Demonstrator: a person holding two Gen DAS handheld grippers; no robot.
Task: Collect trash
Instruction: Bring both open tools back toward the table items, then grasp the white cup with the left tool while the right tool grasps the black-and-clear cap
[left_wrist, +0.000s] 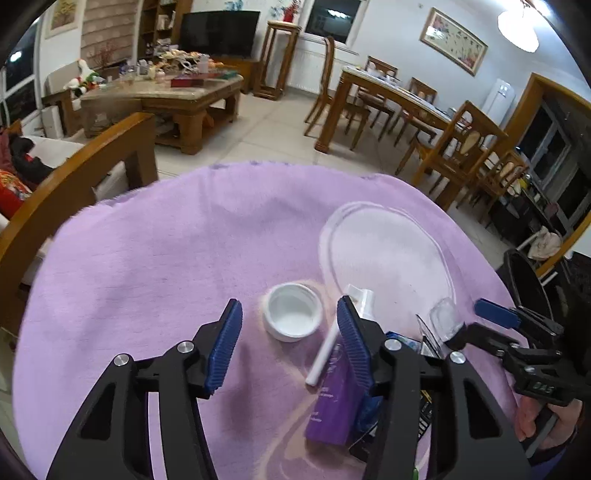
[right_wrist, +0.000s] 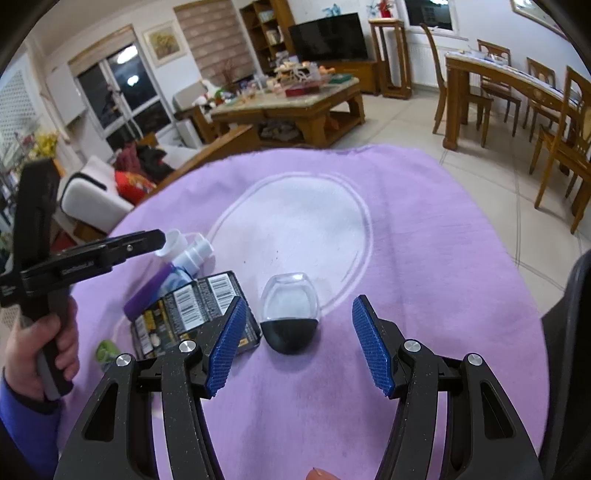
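Observation:
Trash lies on a purple cloth (left_wrist: 147, 258). A white round cap (left_wrist: 292, 312) sits just ahead of my open left gripper (left_wrist: 290, 336). A white stick (left_wrist: 323, 356) and a purple bottle (left_wrist: 334, 402) lie beside its right finger. In the right wrist view a clear-and-black plastic case (right_wrist: 291, 314) lies just ahead of my open right gripper (right_wrist: 299, 339), between its fingers. A black barcoded packet (right_wrist: 192, 314) and the purple bottle (right_wrist: 155, 286) lie to its left. The right gripper also shows in the left wrist view (left_wrist: 476, 317).
A white oval outline (right_wrist: 295, 229) marks the cloth (right_wrist: 443, 258) beyond the trash. A small green scrap (right_wrist: 105, 350) lies at the cloth's left edge. A dark bin rim (left_wrist: 524, 280) stands to the right. A wooden sofa arm (left_wrist: 74, 177) stands on the left, a dining table (left_wrist: 406, 99) beyond.

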